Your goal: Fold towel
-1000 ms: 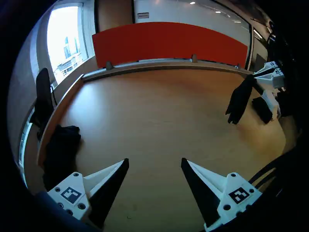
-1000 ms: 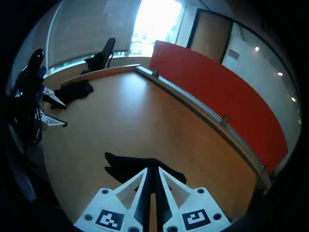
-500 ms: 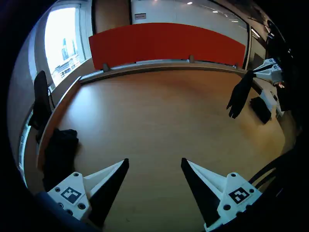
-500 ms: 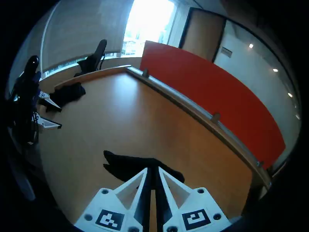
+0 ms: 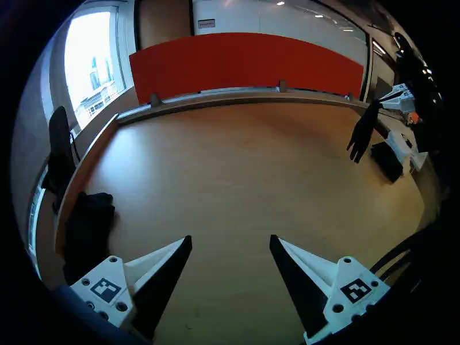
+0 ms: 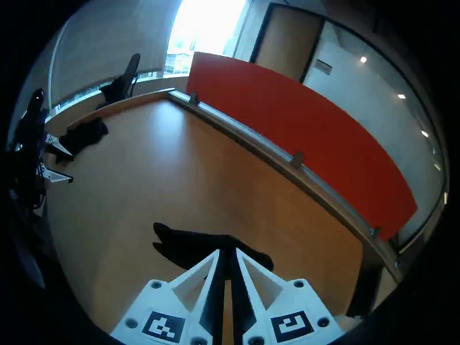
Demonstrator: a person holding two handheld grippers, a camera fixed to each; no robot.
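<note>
Right gripper pinches black towel over table.

Your right gripper hides the pinched towel edge behind its own fingers, so you cannot tell how much cloth sits between them. Your left gripper is tiny at the rim, its rear lost in shadow. The dark heap on the table is too small to identify.
</note>
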